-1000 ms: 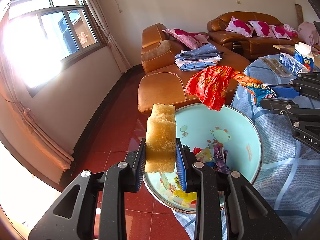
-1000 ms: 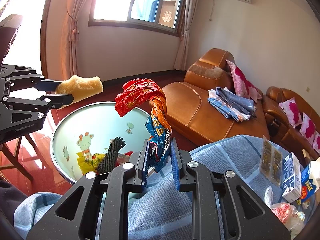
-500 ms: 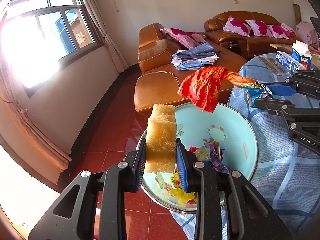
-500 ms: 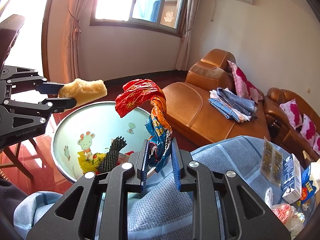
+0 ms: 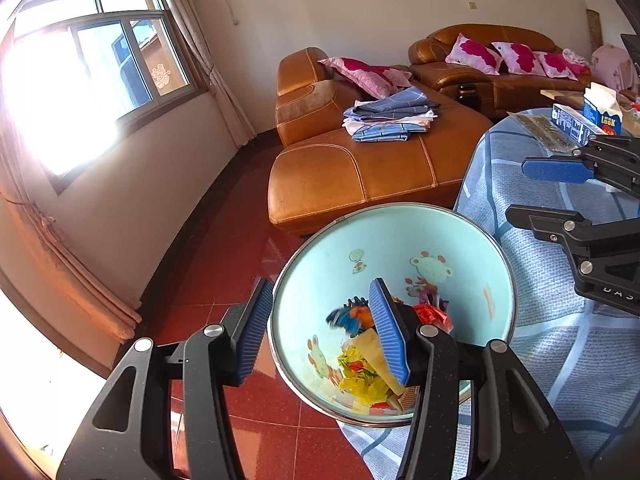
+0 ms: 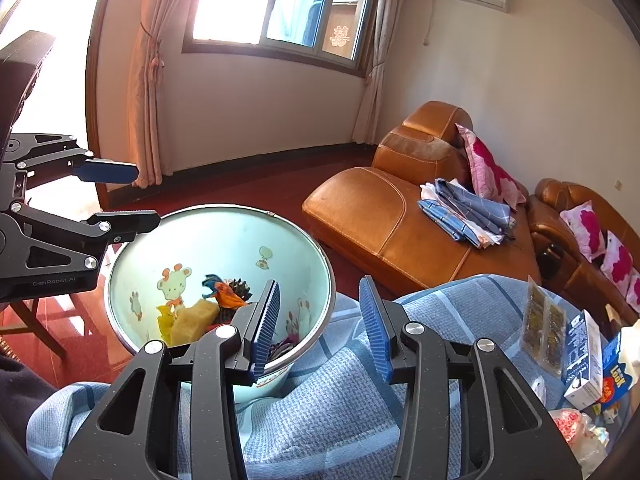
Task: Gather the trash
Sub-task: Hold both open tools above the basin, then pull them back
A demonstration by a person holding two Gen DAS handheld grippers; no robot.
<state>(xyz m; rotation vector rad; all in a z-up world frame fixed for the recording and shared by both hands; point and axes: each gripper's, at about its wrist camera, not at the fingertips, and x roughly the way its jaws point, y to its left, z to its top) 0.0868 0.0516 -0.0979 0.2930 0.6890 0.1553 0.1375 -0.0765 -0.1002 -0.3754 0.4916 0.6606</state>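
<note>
A: Fingers, left gripper [image 5: 326, 326]: spreading, nothing between them; poised over the basin [image 5: 496, 248]. Fingers, right gripper [image 6: 318, 322]: likewise spreading and empty, straddling the basin's near rim.

B: Trash?

A: In the basin: yellow sponge [image 6: 196, 318], blue-orange wrapper [image 6: 220, 290], yellow scraps beneath, something dark and spiky behind. The basin hangs partly off the edge of the table [image 6: 340, 408], under blue checked cloth.

B: Handling note?

A: Judged: finish opening fully and lift straight up, clear of the rim, so no finger nudges that overhanging basin. Remaining candidates lie far right: cartons [image 6: 584, 360], flat packets [image 6: 540, 316], crumpled bag [image 6: 576, 430].
</note>
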